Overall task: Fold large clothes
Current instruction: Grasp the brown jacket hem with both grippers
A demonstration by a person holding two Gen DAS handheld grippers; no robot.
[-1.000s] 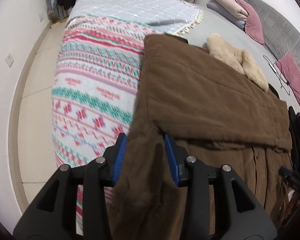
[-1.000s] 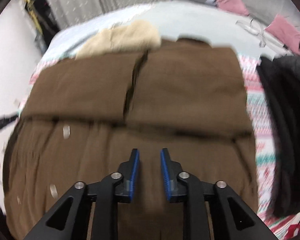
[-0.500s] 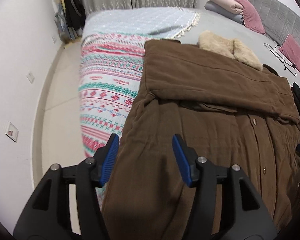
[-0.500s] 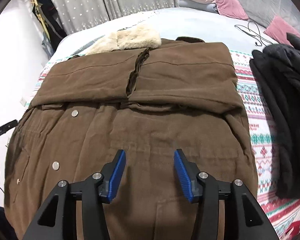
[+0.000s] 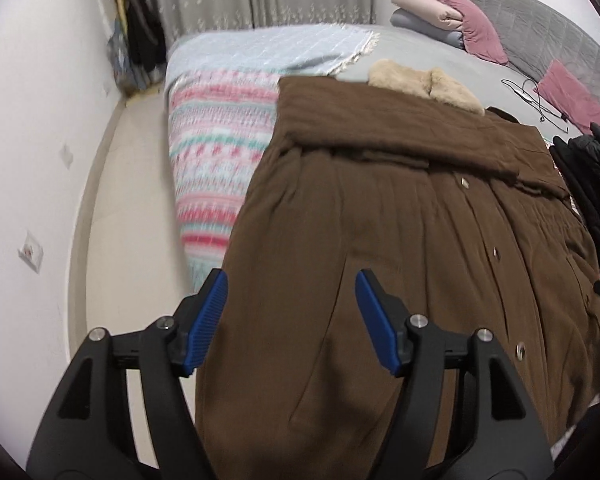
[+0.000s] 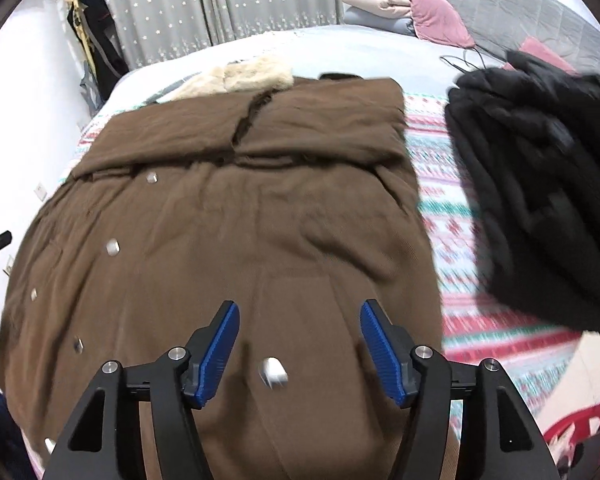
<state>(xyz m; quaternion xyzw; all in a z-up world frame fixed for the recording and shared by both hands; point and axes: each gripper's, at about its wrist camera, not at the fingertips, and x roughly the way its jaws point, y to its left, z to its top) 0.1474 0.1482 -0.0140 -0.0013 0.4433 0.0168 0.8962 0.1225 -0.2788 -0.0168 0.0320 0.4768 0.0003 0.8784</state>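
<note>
A large brown coat [image 5: 400,220] lies flat on the bed, its beige fur collar [image 5: 424,84] at the far end and both sleeves folded across the chest. Metal snaps run down its front. My left gripper [image 5: 291,296] hovers above the coat's near left hem, jaws opening, nothing between the blue pads. In the right wrist view the same coat [image 6: 228,220] fills the middle. My right gripper [image 6: 300,320] hangs over its lower right part, jaws opening, holding nothing. The tip of the left gripper shows at that view's left edge.
The coat rests on a red, green and white patterned blanket [image 5: 216,168] over a grey bed. A pile of black clothes [image 6: 540,184] lies right of the coat. Pink pillows [image 5: 476,24] and a cable sit by the headboard. Bare floor [image 5: 124,240] runs along the bed's left side.
Both grippers have let go of the coat, spread their jaws and drawn back toward the hem. More of the folded coat is in view.
</note>
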